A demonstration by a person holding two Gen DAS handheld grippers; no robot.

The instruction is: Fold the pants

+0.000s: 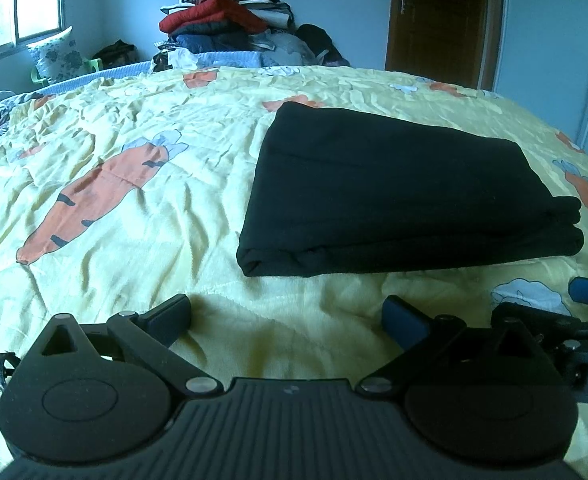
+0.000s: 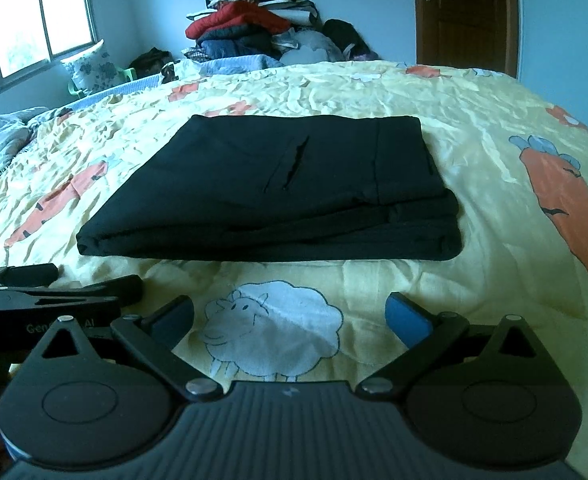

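Lay stacked in a flat rectangle, the black pants [image 2: 270, 192], on the yellow bedspread [image 2: 485, 184]; hung clear, spread and empty, the left gripper [image 1: 288, 316] and right gripper [image 2: 290, 316], folding seemingly finished.

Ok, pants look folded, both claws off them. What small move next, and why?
Probably just back both off. The black pants lie as a compact layered rectangle on the yellow bedspread; left claw and right claw are open, empty, short of its near edge.

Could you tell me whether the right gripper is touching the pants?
Apart. The right wrist view shows yellow bedspread between the open right gripper and the folded pants.
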